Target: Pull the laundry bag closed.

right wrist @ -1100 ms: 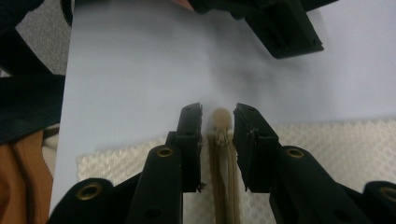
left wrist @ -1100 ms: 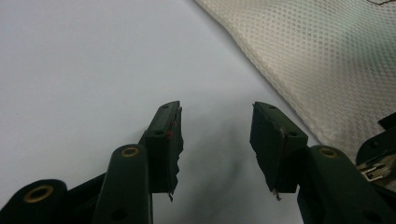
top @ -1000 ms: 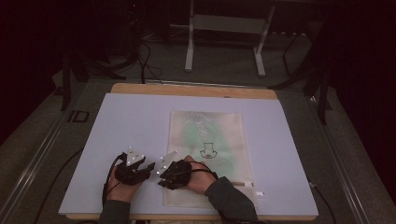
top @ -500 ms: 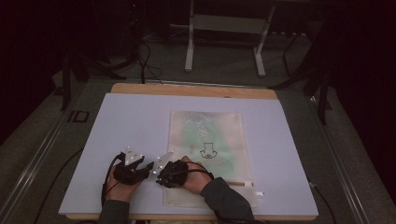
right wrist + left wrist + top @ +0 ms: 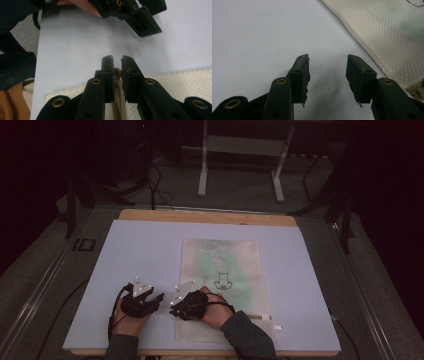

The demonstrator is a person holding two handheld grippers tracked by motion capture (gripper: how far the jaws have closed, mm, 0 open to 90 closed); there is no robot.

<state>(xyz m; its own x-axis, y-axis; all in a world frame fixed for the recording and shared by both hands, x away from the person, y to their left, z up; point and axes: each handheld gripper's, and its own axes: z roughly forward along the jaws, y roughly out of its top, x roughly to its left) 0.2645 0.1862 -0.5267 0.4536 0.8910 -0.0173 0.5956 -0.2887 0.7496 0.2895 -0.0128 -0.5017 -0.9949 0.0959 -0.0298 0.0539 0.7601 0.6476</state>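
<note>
My right gripper point(image 5: 116, 62) pinches the mesh bag's point(image 5: 222, 270) zipper pull point(image 5: 117, 72); green contents inside; left gripper point(image 5: 327, 67), beside the bag, open.

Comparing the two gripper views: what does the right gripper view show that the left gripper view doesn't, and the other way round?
Right gripper view: the right gripper has its jaws shut on a tan strip at the edge of the mesh bag, with the left gripper, a hand and a dark sleeve beyond. Left gripper view: its own jaws stand open over the table, nothing between them. Shared: the mesh bag and the pale table.
</note>
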